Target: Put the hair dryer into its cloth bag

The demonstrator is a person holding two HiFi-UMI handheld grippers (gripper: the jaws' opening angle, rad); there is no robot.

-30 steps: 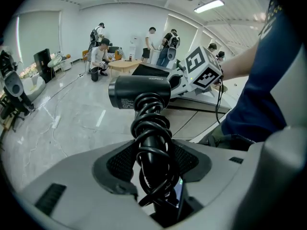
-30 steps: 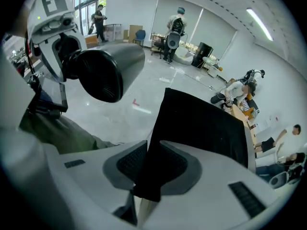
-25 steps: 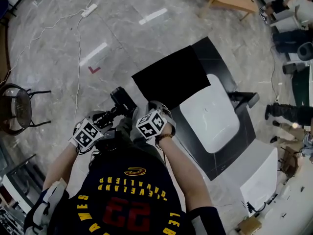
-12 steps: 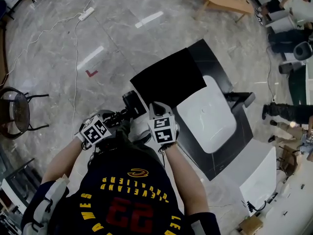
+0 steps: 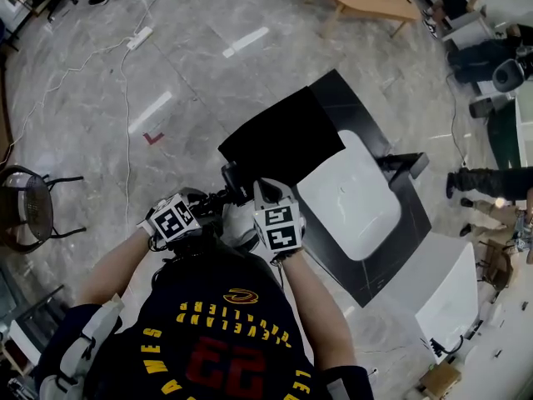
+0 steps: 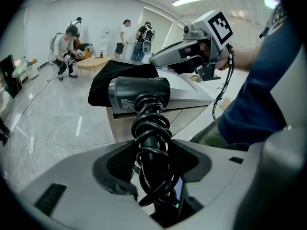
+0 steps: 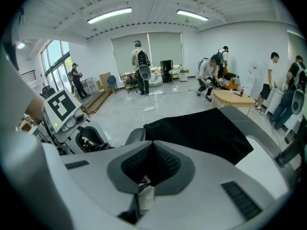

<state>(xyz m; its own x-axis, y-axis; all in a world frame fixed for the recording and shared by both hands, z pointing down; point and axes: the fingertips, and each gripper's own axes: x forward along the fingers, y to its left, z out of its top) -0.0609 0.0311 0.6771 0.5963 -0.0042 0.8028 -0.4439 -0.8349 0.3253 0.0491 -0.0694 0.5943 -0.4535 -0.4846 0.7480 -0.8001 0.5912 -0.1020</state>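
Gripping the hair dryer [image 5: 234, 180] by its cord-wrapped handle, the left gripper [image 5: 208, 203] holds it just beside the near edge of the black cloth bag [image 5: 283, 136], head view. The bag lies flat on a black table [image 5: 363, 100] & overhangs its corner. The right gripper [image 5: 265, 192] hangs just beside the dryer, tips toward the bag. The person's dark jersey [image 5: 233, 340] reads "CLEVELAND CAVALIERS" in yellow & "23" in red, upside down to the camera

Left gripper view: both pads clamped on the handle w/ the coiled black cord [image 6: 151, 128] bunched between them. The barrel sits crosswise above the fingertips, w/ a small printed label [image 6: 125, 101] on its side, print too fine to read. The bag [image 6: 122, 75] drapes behind the barrel. The right gripper [image 6: 160, 59] is up right, apart from the dryer

Right gripper view: jaws pressed together. A pale scrap shows low at their root, can't tell what. The bag [image 7: 201, 133] spreads just beyond the fingertips. The left gripper's marker cube [image 7: 61, 106] is at left, well off these fingers
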